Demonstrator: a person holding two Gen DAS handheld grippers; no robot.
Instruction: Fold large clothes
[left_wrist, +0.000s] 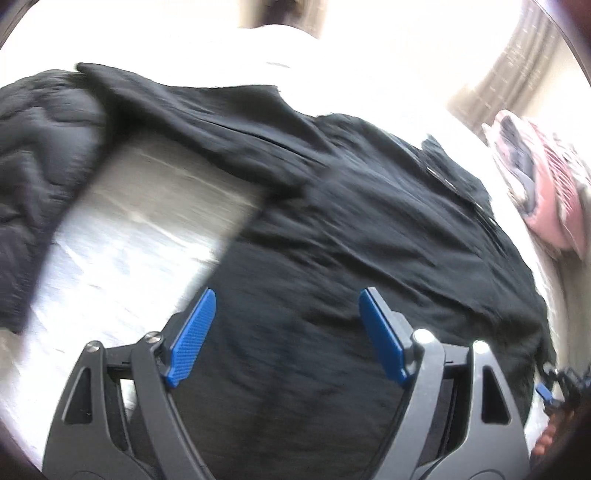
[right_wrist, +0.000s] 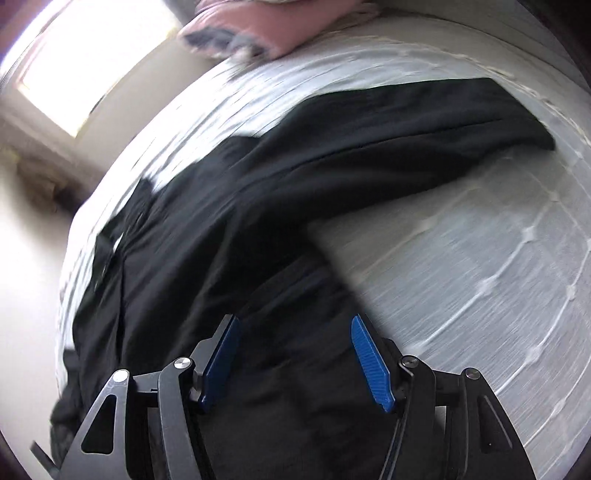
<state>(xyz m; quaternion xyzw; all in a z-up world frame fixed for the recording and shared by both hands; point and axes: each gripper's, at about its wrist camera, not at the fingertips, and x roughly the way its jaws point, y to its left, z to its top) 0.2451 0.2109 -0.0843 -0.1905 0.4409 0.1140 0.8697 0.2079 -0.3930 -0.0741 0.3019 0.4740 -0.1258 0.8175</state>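
A large black jacket (left_wrist: 332, 229) lies spread on a white quilted bed (left_wrist: 122, 236), one sleeve reaching to the upper left. My left gripper (left_wrist: 286, 295) hovers above the jacket's body, its blue pads wide apart with nothing between them. In the right wrist view the same jacket (right_wrist: 229, 229) runs from the lower left to a sleeve (right_wrist: 461, 114) at the upper right. My right gripper (right_wrist: 295, 325) stands open over the dark cloth near the jacket's right edge, gripping nothing. Both views are blurred. The other gripper's blue tip (left_wrist: 543, 391) shows at the right edge of the left wrist view.
A pink patterned pillow (left_wrist: 546, 184) lies beyond the jacket at the head of the bed (right_wrist: 480, 295), also seen as the pink pillow (right_wrist: 243, 33) in the right wrist view. A bright window (right_wrist: 96, 62) is in the wall at left. Bare quilted mattress lies beside the jacket.
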